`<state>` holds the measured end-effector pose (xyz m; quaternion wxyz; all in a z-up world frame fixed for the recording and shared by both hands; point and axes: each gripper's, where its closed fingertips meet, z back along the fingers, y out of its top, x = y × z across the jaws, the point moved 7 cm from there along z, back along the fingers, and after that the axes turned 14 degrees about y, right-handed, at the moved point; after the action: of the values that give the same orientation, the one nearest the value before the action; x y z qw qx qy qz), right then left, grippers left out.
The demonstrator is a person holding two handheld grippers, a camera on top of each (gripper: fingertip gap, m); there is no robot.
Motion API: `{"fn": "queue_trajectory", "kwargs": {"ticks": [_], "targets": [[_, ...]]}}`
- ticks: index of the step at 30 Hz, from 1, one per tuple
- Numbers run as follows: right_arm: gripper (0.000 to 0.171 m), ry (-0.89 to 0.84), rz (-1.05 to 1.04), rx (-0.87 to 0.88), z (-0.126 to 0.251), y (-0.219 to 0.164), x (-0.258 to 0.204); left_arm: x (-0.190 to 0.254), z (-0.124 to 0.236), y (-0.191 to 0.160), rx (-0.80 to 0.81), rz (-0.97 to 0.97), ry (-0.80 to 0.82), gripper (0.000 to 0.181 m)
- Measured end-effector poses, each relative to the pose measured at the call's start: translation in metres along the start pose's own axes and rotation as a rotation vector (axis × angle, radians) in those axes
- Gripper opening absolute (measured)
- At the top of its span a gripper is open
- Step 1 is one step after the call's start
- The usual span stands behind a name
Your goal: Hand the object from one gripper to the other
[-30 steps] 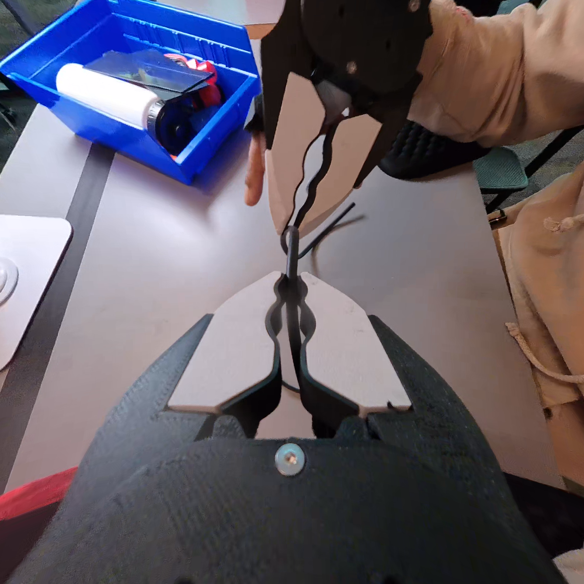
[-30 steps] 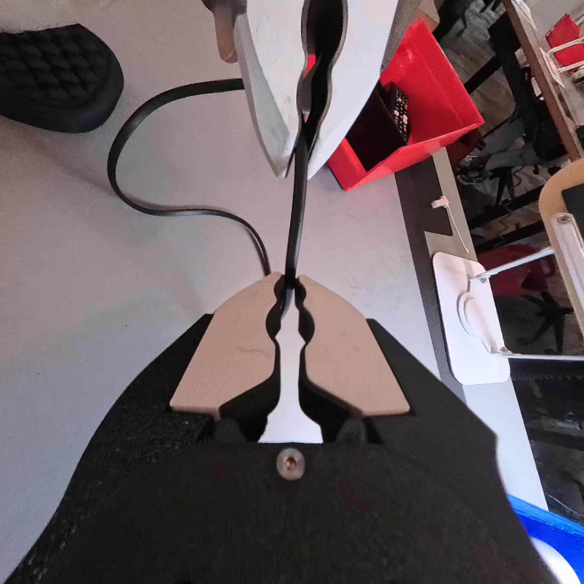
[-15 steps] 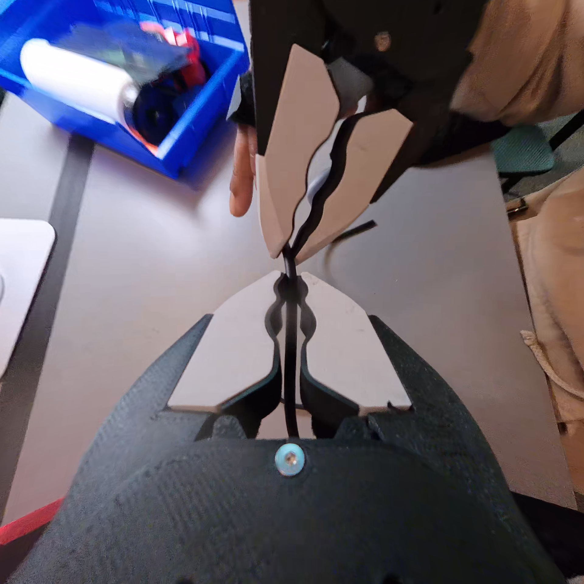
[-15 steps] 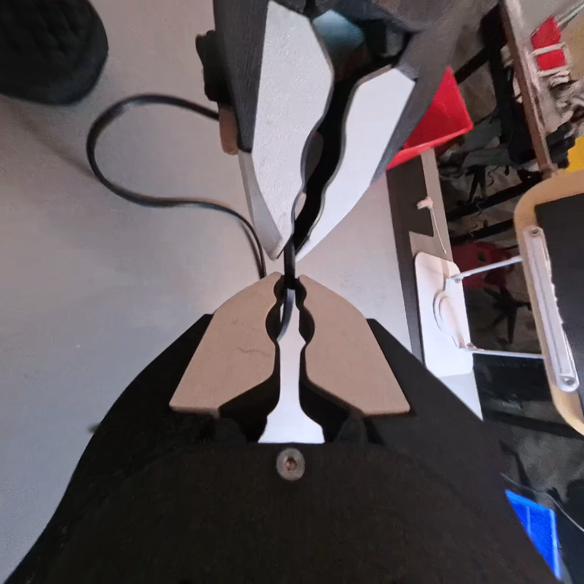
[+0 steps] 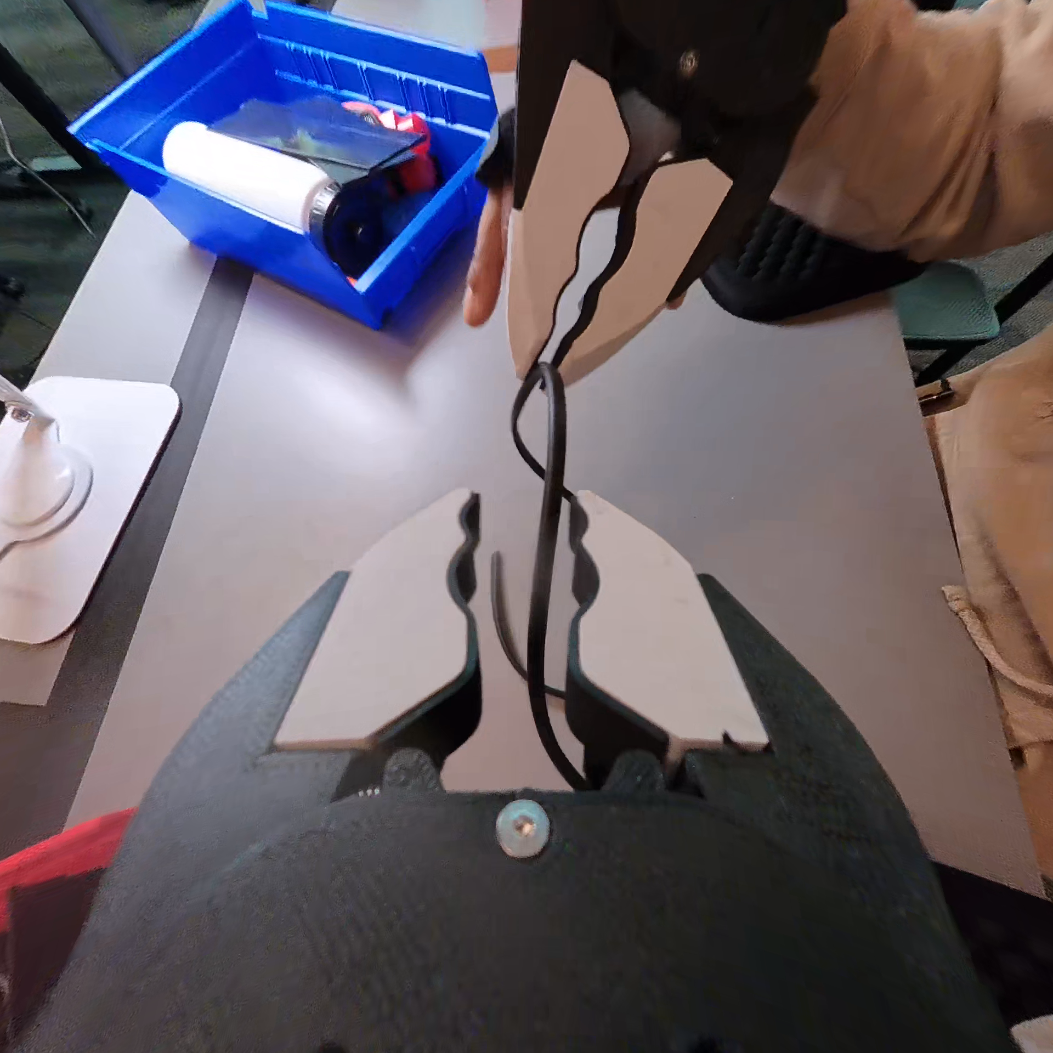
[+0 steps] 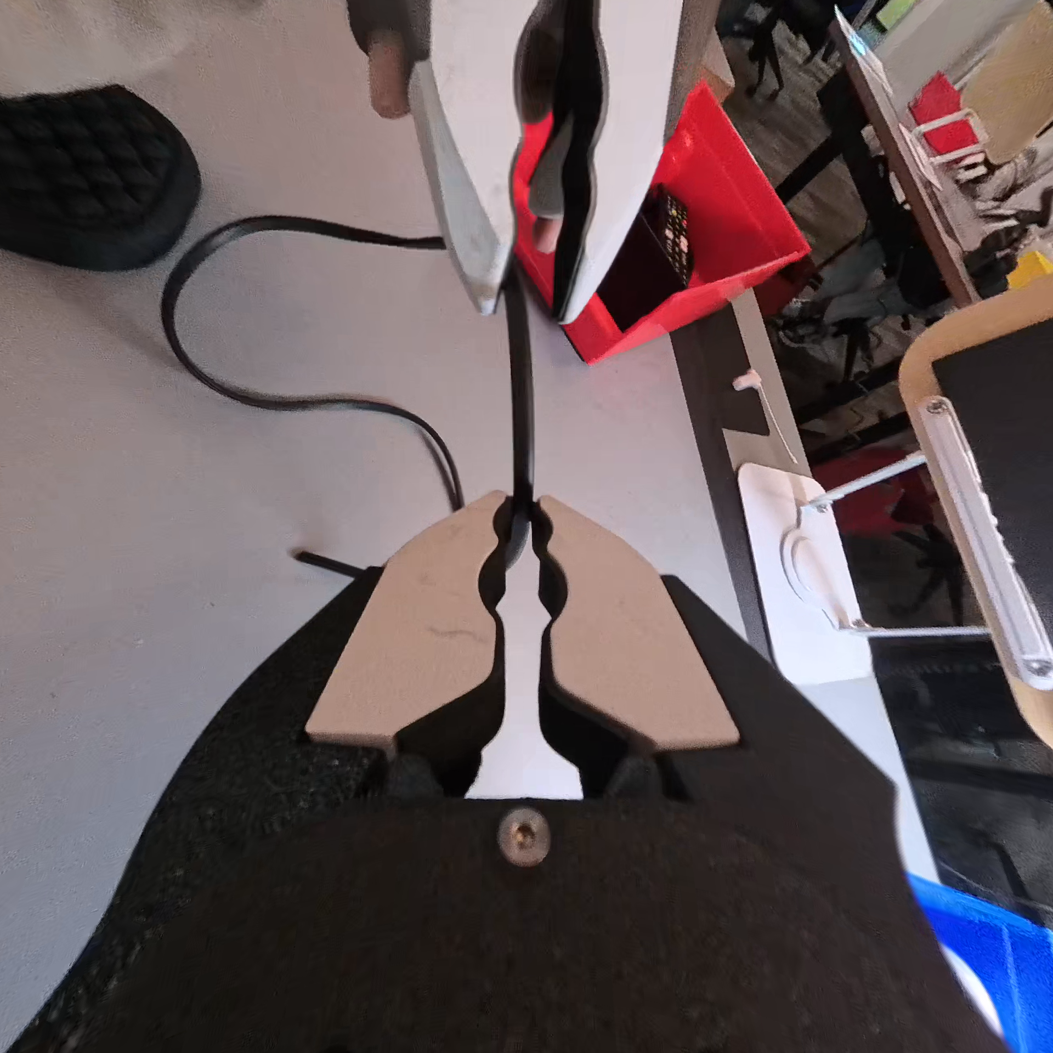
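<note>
A black cable (image 5: 550, 456) hangs from my right gripper (image 5: 541, 370), which shows at the top of the left wrist view with its jaws shut on the cable's bend. My left gripper (image 5: 527, 498) is open; the cable runs loosely through the gap between its jaws without being pinched. In the right wrist view my right gripper (image 6: 519, 501) is shut on the cable (image 6: 521, 399). The cable leads up between the parted tips of the left gripper (image 6: 527, 313). The rest of the cable loops over the grey table (image 6: 171, 513).
A blue bin (image 5: 399, 268) holding a white roll (image 5: 245, 171) stands far left. A red bin (image 6: 741, 188) sits near the table edge. There is a white stand base (image 5: 85, 484) at the left and a black knitted object (image 6: 85, 182). A beige sleeve (image 5: 911, 142) is at the upper right. There is about 6 cm between the tips of the two grippers. The black knitted object (image 6: 85, 182) is about equally far from each gripper, around 25 cm.
My left gripper has opened and let go of the cable. The two grippers have drawn apart, and the right gripper has kept its hold.
</note>
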<state>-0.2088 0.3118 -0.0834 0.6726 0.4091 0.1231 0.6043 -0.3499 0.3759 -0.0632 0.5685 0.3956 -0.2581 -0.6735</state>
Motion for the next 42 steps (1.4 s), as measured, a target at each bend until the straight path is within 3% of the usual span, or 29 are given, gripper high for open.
{"fn": "queue_trajectory", "kwargs": {"ticks": [6,9,10,14,18,22,23,25,29,33,37,40,42], "targets": [[0.005,-0.067,0.091,-0.239,-0.016,-0.004,-0.008,0.027,-0.034,0.008,-0.086,-0.048,-0.034,0.035],[0.005,-0.042,0.111,-0.248,-0.024,-0.001,-0.014,0.028,-0.048,0.003,-0.143,-0.038,-0.017,0.006],[0.005,-0.044,0.111,-0.250,-0.023,-0.001,-0.014,0.028,-0.049,0.003,-0.144,-0.024,-0.025,0.006],[0.006,-0.041,0.080,-0.088,-0.007,0.009,-0.010,0.022,-0.031,0.010,-0.068,-0.009,-0.036,0.006],[0.021,-0.016,0.032,0.056,0.009,0.006,0.000,0.014,0.001,0.019,0.056,0.006,-0.045,0.006],[0.025,0.048,-0.024,0.122,0.002,-0.005,0.005,0.010,0.022,0.022,0.131,0.012,-0.057,0.006],[0.024,0.051,-0.033,0.134,-0.003,-0.006,0.005,0.011,0.024,0.022,0.140,0.006,-0.070,0.006],[0.004,0.036,-0.024,0.141,-0.011,-0.005,0.005,0.011,0.025,0.020,0.129,-0.009,-0.066,0.006],[0.004,0.008,-0.013,0.073,-0.010,-0.004,0.005,0.002,0.019,0.010,0.057,0.014,-0.002,0.007],[0.003,-0.072,0.006,-0.118,-0.003,-0.008,0.006,0.006,-0.001,0.002,-0.076,-0.037,0.060,0.034],[0.004,-0.072,0.030,-0.223,-0.014,-0.004,-0.004,0.026,-0.030,0.008,-0.118,-0.102,0.034,0.030],[0.004,-0.048,0.044,-0.225,-0.019,0.000,-0.009,0.030,-0.045,0.005,-0.146,-0.101,0.033,0.006],[0.004,-0.057,0.044,-0.222,-0.016,0.000,-0.008,0.027,-0.045,0.006,-0.134,-0.082,0.036,0.005]]}}
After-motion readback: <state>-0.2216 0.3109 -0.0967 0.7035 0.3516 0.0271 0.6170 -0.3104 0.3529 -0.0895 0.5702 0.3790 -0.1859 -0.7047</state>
